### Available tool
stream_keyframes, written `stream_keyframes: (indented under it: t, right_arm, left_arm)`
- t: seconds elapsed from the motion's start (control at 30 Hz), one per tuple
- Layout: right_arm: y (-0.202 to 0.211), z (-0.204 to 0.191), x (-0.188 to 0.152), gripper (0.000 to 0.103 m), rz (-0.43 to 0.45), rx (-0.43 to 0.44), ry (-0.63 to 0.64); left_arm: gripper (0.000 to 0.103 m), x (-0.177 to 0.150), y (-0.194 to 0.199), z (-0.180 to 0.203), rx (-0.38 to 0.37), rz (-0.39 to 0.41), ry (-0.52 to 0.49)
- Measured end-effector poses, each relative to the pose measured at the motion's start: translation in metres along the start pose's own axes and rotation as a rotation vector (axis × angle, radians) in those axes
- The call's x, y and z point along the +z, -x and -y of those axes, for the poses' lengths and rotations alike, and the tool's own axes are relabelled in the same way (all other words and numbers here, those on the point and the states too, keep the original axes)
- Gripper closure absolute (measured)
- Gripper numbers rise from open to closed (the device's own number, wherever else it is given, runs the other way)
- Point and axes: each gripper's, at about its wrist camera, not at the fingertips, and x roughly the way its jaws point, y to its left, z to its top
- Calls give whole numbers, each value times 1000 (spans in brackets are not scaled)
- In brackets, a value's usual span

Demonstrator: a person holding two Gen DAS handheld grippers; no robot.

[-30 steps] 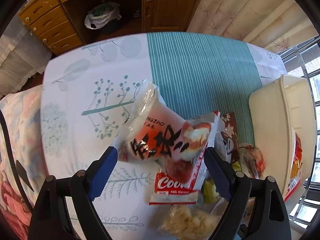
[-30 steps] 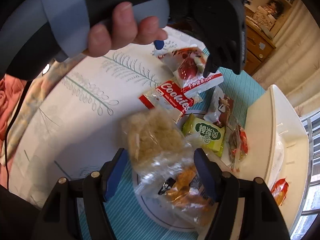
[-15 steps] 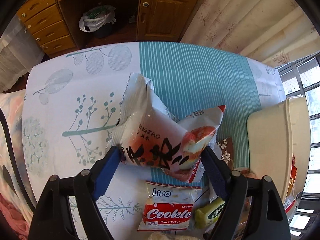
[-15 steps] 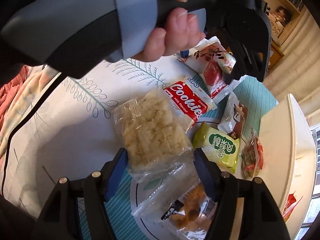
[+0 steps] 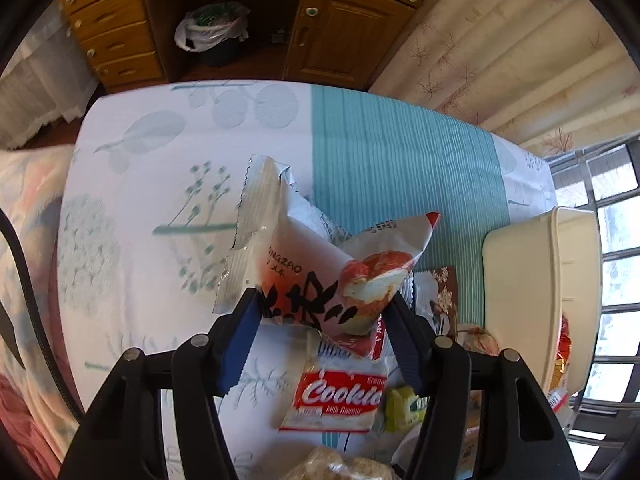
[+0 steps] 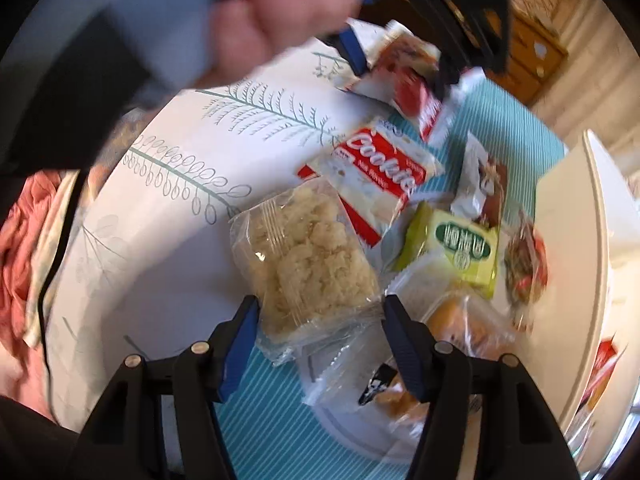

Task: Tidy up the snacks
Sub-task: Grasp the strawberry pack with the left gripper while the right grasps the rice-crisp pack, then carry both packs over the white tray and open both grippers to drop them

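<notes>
My left gripper (image 5: 322,314) is shut on a white and red snack packet (image 5: 316,264) and holds it above the table. It also shows in the right wrist view (image 6: 400,64), held by the left gripper at the top. My right gripper (image 6: 320,320) is shut on a clear bag of pale puffed rice cake (image 6: 308,264). On the table lie a red Cookies packet (image 6: 384,176), a green packet (image 6: 460,248), a brown and white packet (image 6: 484,184) and a clear bag of golden snacks (image 6: 440,344). A cream bin (image 5: 536,292) stands at the right.
The table has a white leaf-print cloth (image 5: 132,208) with a teal striped band (image 5: 396,168). A wooden cabinet (image 5: 224,12) and a curtain (image 5: 500,48) stand beyond it. A white plate (image 6: 360,436) lies under the snack pile. Pink bedding (image 6: 20,248) is at the left.
My left gripper has lifted the white and red packet up off the pile. My right gripper has closed on the rice cake bag and drawn it up from the plate.
</notes>
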Motion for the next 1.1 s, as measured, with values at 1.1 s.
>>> stream_keyframes:
  t: [1.1]
  right_arm:
    - [80,-22,-117,45,-262,89,-485]
  left_arm:
    - [43,-200,148,-50,-48,22,52]
